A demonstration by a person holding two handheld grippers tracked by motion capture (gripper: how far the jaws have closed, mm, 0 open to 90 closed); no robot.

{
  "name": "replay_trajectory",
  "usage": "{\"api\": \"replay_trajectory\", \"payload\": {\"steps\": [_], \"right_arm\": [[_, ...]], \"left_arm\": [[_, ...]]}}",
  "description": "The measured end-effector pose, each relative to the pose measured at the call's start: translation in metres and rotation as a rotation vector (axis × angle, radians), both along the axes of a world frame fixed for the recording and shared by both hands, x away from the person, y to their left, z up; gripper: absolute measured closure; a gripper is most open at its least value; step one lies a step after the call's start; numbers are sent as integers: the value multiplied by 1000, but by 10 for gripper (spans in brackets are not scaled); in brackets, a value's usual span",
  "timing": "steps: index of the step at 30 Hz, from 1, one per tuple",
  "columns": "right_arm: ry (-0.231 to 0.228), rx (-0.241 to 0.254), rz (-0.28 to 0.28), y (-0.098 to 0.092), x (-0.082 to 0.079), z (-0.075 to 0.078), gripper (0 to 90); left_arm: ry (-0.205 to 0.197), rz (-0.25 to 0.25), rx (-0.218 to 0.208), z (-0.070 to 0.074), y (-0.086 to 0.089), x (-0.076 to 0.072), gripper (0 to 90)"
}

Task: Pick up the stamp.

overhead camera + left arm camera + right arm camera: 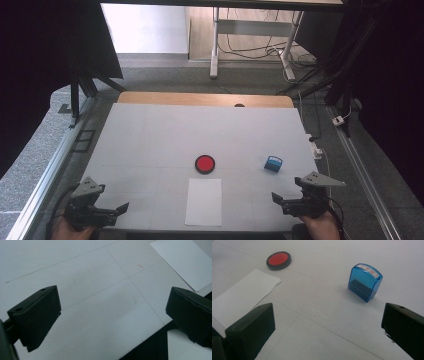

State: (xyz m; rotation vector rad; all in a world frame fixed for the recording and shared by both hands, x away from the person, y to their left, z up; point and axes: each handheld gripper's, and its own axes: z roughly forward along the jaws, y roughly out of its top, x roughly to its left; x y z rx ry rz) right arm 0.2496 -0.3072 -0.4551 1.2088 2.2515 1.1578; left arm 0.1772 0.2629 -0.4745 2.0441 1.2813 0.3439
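Closest to the camera, at the bottom of the high view, are two hands, each holding a gripper. The left gripper (pixel 121 206) sits at the near left corner of the table (pixel 150 130). Its jaws are wide apart and there is nothing between them. In the left gripper view you see bare white table between the two black jaws, and a corner of the sheet of paper (pixel 182 262) at the top right.

The right gripper (pixel 278 198) sits at the near right side of the table. Its jaws are wide apart too, and they hold nothing.

The blue stamp (pixel 273 163) stands on the table a little way ahead of the right gripper, not touching it. In the right gripper view the blue stamp (pixel 364 282) stands upright beyond the jaws, nearer the right one.

The sheet of paper (pixel 204 201) lies flat near the front edge of the table, between the two grippers. Just past its far end lies a round red pad with a black rim (pixel 205 164). The pad and the stamp are well apart
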Motion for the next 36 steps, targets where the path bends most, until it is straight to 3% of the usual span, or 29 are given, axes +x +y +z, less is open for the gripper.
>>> {"api": "replay_trajectory", "payload": {"steps": [7,15,23,29,36], "right_arm": [[6,-27,11,3,0,0,0],[5,-35,15,4,0,0,0],[11,-29,24,3,0,0,0],[13,-24,34,3,1,0,0],[-6,-59,62,9,2,3,0]], "left_arm": [[-7,-17,-5,0,0,2,4],[38,-45,14,-2,-4,7,6],[18,-46,-6,-1,-2,8,6],[27,-61,18,-2,-6,9,3],[33,-61,-18,-2,-2,10,2]]}}
